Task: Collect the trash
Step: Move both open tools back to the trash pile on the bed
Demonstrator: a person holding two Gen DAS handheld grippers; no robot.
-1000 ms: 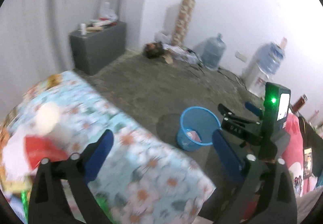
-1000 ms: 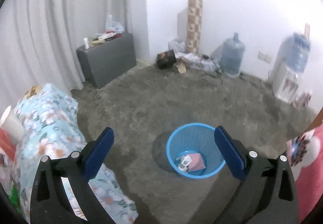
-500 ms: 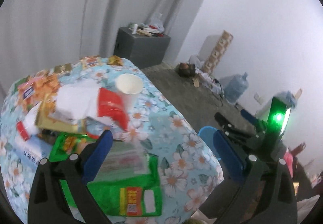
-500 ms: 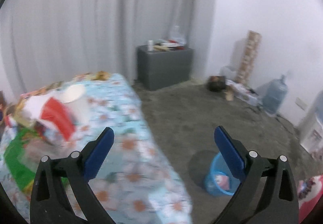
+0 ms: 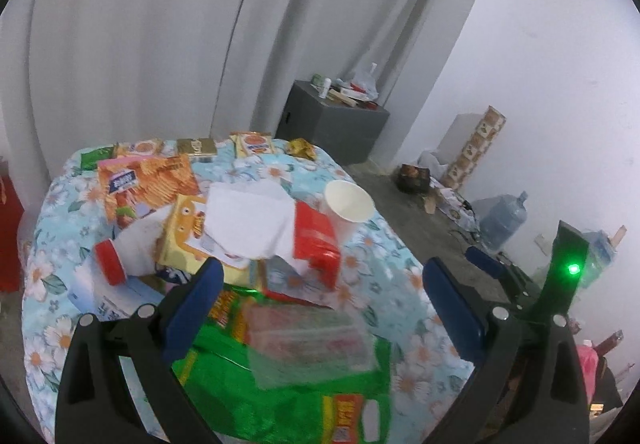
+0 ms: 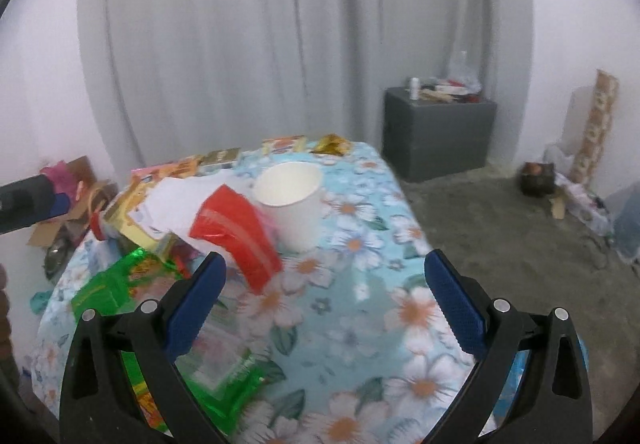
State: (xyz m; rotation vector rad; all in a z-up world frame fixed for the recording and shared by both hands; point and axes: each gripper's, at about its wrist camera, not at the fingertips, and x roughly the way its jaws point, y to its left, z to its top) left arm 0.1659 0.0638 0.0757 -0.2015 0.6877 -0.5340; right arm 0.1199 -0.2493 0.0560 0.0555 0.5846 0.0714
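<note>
Now | left tongs [image 5: 320, 304] spread wide, holding nothing; right tongs [image 6: 322, 296] also wide, holding nothing | trash: white paper cup [image 6: 294, 206] upright on flowered surface [image 6: 360, 308]; red wrapper [image 6: 236, 236] touching it; green bag [image 5: 280, 396] nearer

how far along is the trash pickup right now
Nothing in these views shows trash already collected. Both tools, left and right, are open and empty above the floral-cloth table. Left to collect: the white paper cup, red foil packet, green wrappers and the rest.
</note>
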